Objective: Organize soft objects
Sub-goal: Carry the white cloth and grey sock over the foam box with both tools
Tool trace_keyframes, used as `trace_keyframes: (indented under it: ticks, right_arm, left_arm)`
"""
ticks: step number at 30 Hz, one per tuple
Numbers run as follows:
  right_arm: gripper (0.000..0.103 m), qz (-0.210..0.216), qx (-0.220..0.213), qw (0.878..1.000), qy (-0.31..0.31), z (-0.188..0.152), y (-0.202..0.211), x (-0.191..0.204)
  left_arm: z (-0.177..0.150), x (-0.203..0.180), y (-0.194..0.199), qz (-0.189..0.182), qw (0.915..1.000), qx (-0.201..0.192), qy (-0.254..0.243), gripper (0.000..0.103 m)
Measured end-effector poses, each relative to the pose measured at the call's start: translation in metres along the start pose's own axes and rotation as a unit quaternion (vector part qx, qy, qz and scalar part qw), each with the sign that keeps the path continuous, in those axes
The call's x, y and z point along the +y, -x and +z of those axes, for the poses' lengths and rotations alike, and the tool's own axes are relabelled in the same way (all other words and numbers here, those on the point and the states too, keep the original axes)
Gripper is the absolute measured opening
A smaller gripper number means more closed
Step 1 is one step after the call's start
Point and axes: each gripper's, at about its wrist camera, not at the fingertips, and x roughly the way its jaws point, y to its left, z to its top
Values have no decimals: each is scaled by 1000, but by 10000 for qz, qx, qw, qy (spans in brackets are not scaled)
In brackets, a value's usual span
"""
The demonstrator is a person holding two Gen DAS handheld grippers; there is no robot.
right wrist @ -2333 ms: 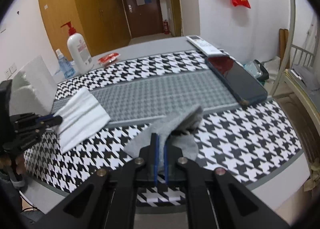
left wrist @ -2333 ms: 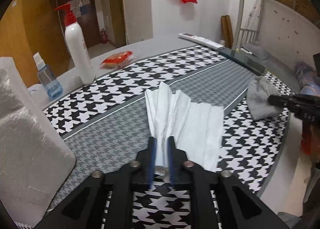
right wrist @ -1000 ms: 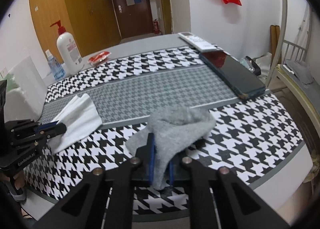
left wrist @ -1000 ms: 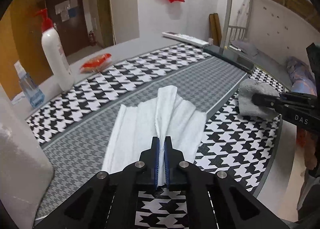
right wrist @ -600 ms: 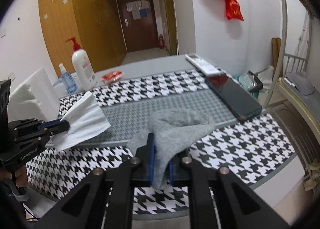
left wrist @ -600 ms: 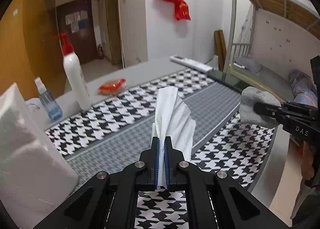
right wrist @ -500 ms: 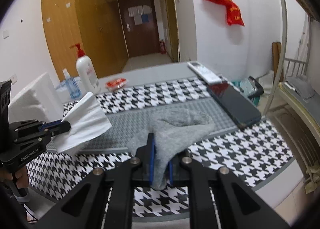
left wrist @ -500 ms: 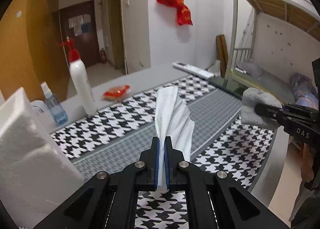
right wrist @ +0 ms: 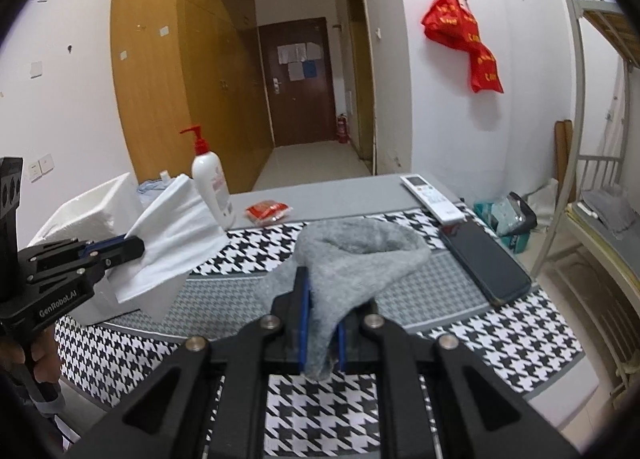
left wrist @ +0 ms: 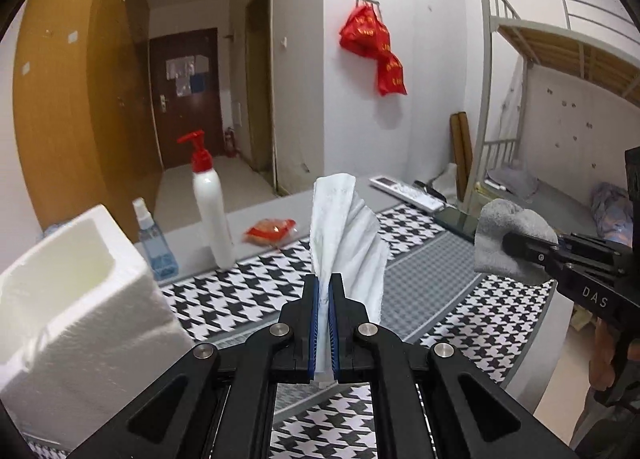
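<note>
My left gripper (left wrist: pixel 323 287) is shut on a white cloth (left wrist: pixel 344 235), which hangs bunched in the air above the houndstooth table cover (left wrist: pixel 240 299). From the right wrist view the same white cloth (right wrist: pixel 172 243) fans out from the left gripper (right wrist: pixel 134 245) at the left. My right gripper (right wrist: pixel 320 291) is shut on a grey felt cloth (right wrist: pixel 360 255), lifted off the table. In the left wrist view that grey cloth (left wrist: pixel 504 235) shows at the right, pinched by the right gripper (left wrist: pixel 510 243).
A white foam box (left wrist: pixel 76 299) stands at the table's left end, open at the top. Behind it are a pump bottle (left wrist: pixel 210 207), a blue spray bottle (left wrist: pixel 154 243) and a red packet (left wrist: pixel 272 229). A remote (right wrist: pixel 432 197) and a dark phone (right wrist: pixel 484 263) lie at the right.
Both grippers have risen from the table with their cloths. The white cloth no longer lies spread on the cover but hangs bunched, and the grey cloth is clear of the table.
</note>
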Motion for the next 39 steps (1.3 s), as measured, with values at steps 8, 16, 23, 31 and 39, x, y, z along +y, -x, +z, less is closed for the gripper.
trace_keyframes:
  ticks: [8,16,23,31,39]
  right_arm:
    - [14,151,-117,9997,125,14,4,15]
    - [14,354,-322,9986,219,26,8,31]
    - [14,625,-499,9964,293,35,8,46]
    - [14,999,-582,9924,421,44,3,72]
    - [14,1377,-613,9867,615,49,0,94]
  left_arm:
    - [11,12,12,187,9996,-184,129,5]
    - [16,17,28,384,9980,-487,157,5]
    - [20,26,40,622,9951,-727,260,5]
    - [19,40,59,834,9919,-890,344,5]
    - [15,62,79,1264,9850,-1021,590,5]
